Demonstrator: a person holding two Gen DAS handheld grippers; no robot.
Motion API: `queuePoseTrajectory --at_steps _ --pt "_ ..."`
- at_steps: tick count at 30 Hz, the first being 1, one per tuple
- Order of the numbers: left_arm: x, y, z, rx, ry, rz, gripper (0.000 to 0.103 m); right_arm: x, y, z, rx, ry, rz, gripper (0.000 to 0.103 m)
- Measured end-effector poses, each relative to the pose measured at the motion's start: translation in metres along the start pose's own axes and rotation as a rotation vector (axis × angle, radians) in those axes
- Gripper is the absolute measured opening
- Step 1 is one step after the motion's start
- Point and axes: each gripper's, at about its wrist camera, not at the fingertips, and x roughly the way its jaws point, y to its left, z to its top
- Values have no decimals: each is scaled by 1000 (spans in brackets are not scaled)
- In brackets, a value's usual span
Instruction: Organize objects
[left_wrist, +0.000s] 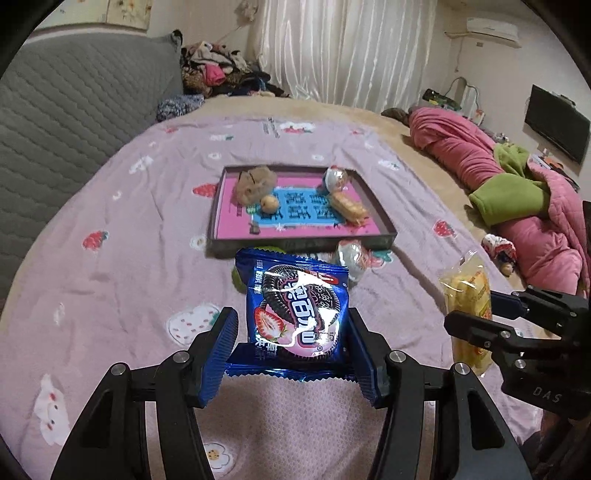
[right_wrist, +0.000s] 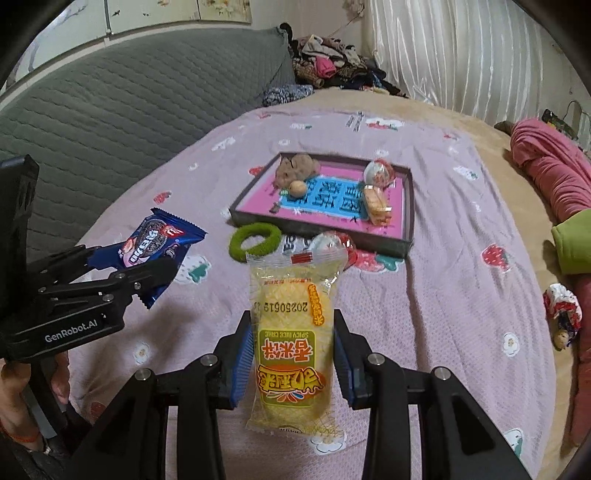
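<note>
My left gripper (left_wrist: 291, 332) is shut on a blue cookie packet (left_wrist: 291, 288), held up above the pink bedspread; the right wrist view shows the same gripper (right_wrist: 147, 273) and packet (right_wrist: 159, 240) at the left. In my right gripper (right_wrist: 292, 321), a yellow rice cake packet (right_wrist: 291, 354) is clamped upright; from the left wrist it appears at the right (left_wrist: 465, 291). Ahead lies a shallow dark tray (left_wrist: 258, 245) with a pink and blue floor. It holds a plush toy (left_wrist: 255, 182), a small round ball (left_wrist: 269, 202), a clear capsule (left_wrist: 334, 177) and a wrapped snack (left_wrist: 349, 210).
A green fuzzy ring (right_wrist: 255, 242) and a clear capsule (right_wrist: 328, 242) lie on the bedspread just before the tray. A grey quilted headboard (right_wrist: 110, 103) runs along the left. Pink and green bedding (left_wrist: 517, 184) and a small doll (right_wrist: 563, 314) are at the right.
</note>
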Motion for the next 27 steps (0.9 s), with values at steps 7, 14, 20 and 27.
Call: queuePoseTrajectory --at_steps 7,14,20,27 --pt "-27 4 19 14 -54 2 60 -34 12 28 -15 -72 -19 39" --pt "-51 16 39 14 -111 27 60 -65 25 58 -37 -155 -44 39" --pt "-67 18 54 15 -162 37 60 -84 36 76 -55 -209 -52 39" --pt "-78 12 85 39 -213 43 60 -96 39 90 -51 -255 -47 39"
